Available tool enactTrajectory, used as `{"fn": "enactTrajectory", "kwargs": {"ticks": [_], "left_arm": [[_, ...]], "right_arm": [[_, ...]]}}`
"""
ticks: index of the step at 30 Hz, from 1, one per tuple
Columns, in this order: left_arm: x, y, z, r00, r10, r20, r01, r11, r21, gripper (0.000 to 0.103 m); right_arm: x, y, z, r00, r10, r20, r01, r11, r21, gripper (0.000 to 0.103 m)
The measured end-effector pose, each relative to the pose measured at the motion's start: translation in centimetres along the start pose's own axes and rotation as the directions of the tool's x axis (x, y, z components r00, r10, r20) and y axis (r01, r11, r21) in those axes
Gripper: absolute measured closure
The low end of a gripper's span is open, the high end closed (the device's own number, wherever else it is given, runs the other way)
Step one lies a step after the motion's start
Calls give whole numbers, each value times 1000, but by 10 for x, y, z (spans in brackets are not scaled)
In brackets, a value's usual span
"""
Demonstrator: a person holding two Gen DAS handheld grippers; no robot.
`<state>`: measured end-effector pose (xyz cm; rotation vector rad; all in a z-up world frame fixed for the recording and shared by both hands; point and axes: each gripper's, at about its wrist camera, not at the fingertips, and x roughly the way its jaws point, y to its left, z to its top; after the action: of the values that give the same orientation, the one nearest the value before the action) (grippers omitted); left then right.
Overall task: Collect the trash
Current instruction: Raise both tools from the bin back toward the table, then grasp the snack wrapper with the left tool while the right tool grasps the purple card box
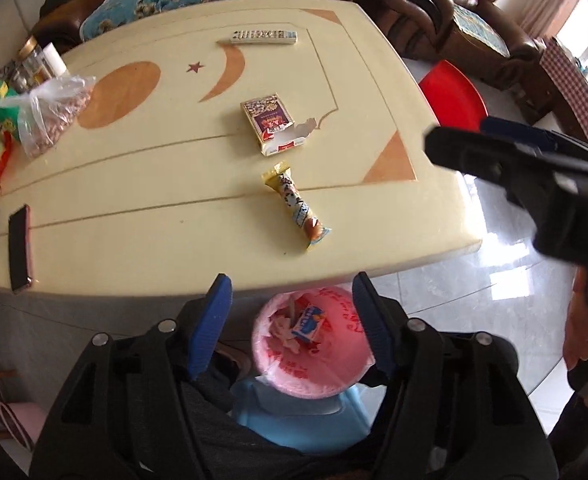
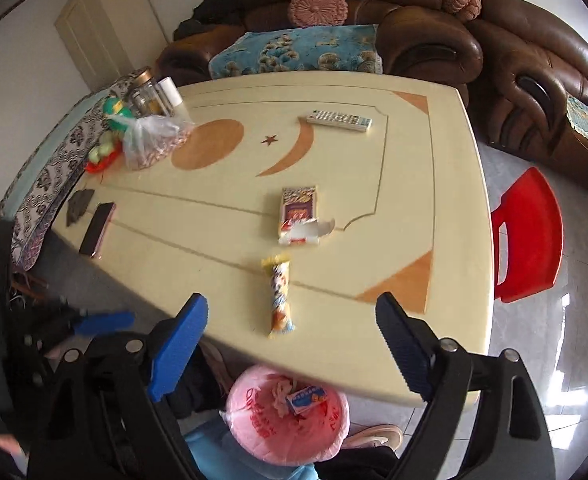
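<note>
Left claw: my left gripper (image 1: 290, 284) sits low centre in the left wrist view, jaws apart with nothing between them.
Right claw: my right gripper (image 2: 292, 312) is low centre in the right wrist view, jaws wide apart and empty.
Bin: a pink-lined bin (image 1: 345, 376) lies below the near table edge, holding a small blue-and-white carton (image 1: 307, 322) and what looks like crumpled paper, though the view is blurred.
Table: a cream table (image 1: 142, 184) fills the middle of both views.
Trash on table: a snack wrapper (image 1: 295, 210) lies near the front edge; a torn card box (image 1: 272, 124) is just beyond it, apart.
Other: a remote (image 1: 264, 36) at the far side, a phone (image 1: 18, 248) at the left.
</note>
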<state>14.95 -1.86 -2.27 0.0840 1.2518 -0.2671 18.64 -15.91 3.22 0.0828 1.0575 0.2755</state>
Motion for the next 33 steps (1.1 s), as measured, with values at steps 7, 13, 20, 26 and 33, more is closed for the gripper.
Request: {"fn": "enactTrajectory", "kwargs": {"ticks": [7,13,20,26,33], "left_arm": [[30,6,11,1000,17,-10,-18,994,-110,41],[59,9,19,999,42,-30,-46,986,-158,41],[88,10,30,998,62,-28,-67,972,-223,41],[116,14,39,997,63,-49,-74,957,-280,41],[146,23,44,996,41,-82,-68,930,-362,41]], "right_arm": [[41,-5,27,998,1,-59,0,1000,19,19],[77,-11,52,994,14,-107,-12,1000,15,19],[124,-14,75,986,20,-166,-19,1000,9,19],[171,-12,86,973,26,-231,-30,999,-13,19],[226,-12,96,952,15,-305,-26,999,-31,19]]}}
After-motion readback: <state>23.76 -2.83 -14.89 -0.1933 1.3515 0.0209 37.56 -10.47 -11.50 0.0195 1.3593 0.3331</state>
